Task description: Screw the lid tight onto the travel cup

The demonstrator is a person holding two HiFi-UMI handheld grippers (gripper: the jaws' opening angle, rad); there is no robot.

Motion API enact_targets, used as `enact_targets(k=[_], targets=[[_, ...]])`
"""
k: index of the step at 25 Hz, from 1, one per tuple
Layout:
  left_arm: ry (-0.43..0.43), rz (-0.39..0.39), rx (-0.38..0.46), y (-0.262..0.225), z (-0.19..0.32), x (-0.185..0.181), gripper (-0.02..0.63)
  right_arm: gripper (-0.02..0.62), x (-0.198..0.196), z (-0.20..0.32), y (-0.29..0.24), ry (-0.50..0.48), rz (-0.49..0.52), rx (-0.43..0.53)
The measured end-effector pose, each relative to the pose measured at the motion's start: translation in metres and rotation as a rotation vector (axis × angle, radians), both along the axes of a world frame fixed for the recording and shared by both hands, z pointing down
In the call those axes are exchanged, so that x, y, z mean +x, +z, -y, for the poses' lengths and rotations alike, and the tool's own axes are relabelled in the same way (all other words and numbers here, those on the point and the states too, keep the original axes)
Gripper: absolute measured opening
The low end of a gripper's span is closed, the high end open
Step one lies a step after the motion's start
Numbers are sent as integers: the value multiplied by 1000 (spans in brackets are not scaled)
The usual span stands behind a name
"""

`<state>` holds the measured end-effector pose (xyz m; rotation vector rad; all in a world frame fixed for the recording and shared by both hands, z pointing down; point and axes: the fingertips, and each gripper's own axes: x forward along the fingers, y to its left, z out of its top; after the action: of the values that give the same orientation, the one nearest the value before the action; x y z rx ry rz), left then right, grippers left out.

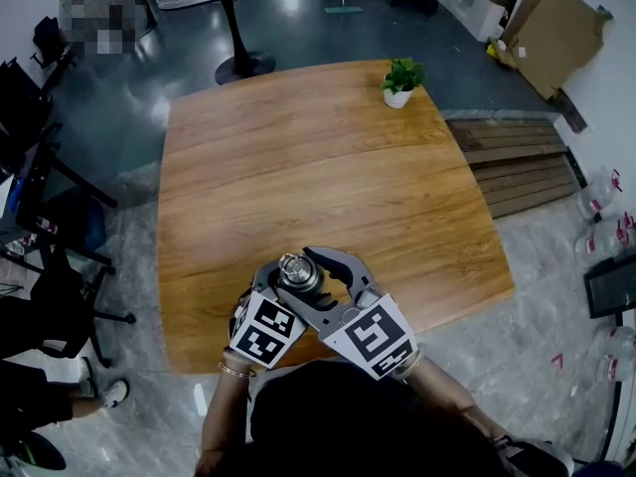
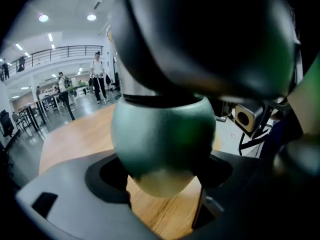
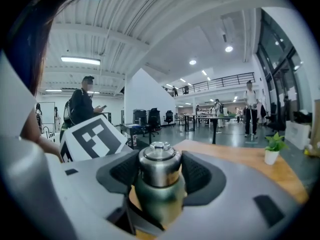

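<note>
A large open-plan office hall; desks (image 3: 207, 118) and black office chairs (image 3: 151, 118) stand on a shiny grey floor (image 1: 298, 28); a railed mezzanine (image 3: 220, 82) runs above; people (image 3: 250, 106) walk about; ceiling lights (image 3: 80, 60) glow overhead.

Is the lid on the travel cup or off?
On. The steel lid sits atop the travel cup, with the right hand-held gripper shut around it. How tight: cannot tell.

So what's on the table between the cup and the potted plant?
Nothing: in the head view, only bare wooden table lies between the cup and the potted plant.
</note>
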<state>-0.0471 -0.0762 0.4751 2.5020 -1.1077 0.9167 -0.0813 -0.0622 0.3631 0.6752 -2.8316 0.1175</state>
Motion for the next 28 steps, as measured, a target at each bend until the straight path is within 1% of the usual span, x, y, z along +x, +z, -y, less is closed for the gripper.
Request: enact_targets(k=[4, 10, 12, 15, 16, 19, 24, 28], targets=[[-71, -31, 3, 0, 5, -10, 392, 270, 7, 2, -5, -3, 33, -16], [-181, -6, 52, -3, 8, -30, 391, 270, 22, 5, -8, 38, 64, 0], [-227, -24, 64, -3, 10, -36, 391, 268, 26, 4, -11, 53, 84, 4], [-284, -57, 73, -6, 11, -45, 391, 262, 36, 10, -14, 101, 95, -1], [-294, -65, 78, -8, 11, -47, 391, 243, 40, 13, -13, 120, 95, -3], [-312, -68, 80, -12, 7, -50, 391, 153, 52, 22, -4, 183, 86, -13], [-329, -83, 88, -19, 2, -51, 391, 102, 63, 31, 10, 253, 46, -40], [-332, -86, 90, -22, 0, -51, 391, 59, 67, 34, 19, 289, 13, -59]])
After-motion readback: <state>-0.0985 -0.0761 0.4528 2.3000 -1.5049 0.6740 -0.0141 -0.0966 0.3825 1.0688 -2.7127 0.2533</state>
